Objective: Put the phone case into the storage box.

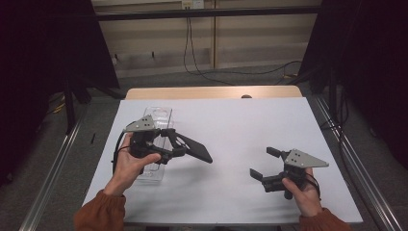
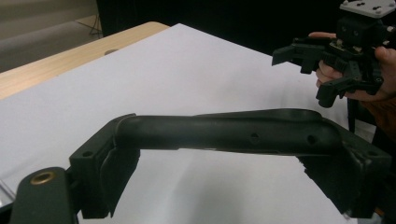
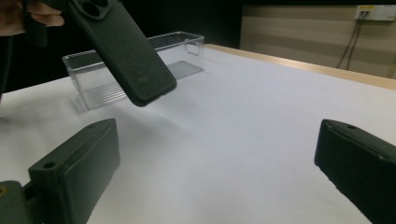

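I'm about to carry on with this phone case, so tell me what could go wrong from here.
1. The left gripper alone holds the black phone case, by one end, in the air over the table; it may pivot or slip out.
2. The clear plastic box sits right beside and under that hand; a careless swing could knock or shift it.
3. The right gripper is open and empty, so nothing backs up the case if it drops.
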`<state>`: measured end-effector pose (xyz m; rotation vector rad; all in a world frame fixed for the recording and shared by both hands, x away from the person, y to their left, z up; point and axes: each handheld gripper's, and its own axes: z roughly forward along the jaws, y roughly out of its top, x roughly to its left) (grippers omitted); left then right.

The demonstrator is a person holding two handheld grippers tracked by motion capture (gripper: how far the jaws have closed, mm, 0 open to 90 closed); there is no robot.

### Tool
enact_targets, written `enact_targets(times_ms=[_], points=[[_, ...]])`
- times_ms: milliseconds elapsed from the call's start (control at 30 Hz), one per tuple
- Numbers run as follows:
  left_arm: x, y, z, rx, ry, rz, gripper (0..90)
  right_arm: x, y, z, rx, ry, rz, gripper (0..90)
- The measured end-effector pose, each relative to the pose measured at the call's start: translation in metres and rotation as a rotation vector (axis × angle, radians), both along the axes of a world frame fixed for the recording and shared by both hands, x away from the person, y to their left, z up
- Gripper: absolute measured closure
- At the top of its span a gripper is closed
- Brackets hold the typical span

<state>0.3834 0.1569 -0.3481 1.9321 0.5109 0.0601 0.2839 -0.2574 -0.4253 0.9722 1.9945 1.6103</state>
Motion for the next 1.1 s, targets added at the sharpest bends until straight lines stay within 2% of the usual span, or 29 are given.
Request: enact_targets(times_ms=[333,467,600,800,1000,1100], points=[[0.0,0.008,0.004,-0.007,-0.005,0.045,14.4,-0.011,-0.012,-0.002,0.011,-0.017,-0.056,0.0],[0.001,0.011,0.006,-0.007,-0.012,0.064,14.4,-0.017,-0.017,-0.004,0.001,-0.017,-0.076,0.0],[0.002,0.015,0.009,-0.008,-0.015,0.089,14.4,-0.022,-0.023,-0.005,-0.008,-0.025,-0.118,0.0],[0.003,0.022,0.011,-0.009,-0.009,0.12,14.4,-0.032,-0.028,-0.004,-0.018,-0.062,-0.214,0.0],[0.005,0.028,0.014,-0.008,-0.01,0.15,14.4,-0.034,-0.033,-0.006,-0.032,-0.064,-0.276,0.0],[0.006,0.032,0.016,-0.009,-0.016,0.166,14.4,-0.035,-0.036,-0.006,-0.037,-0.08,-0.316,0.0]])
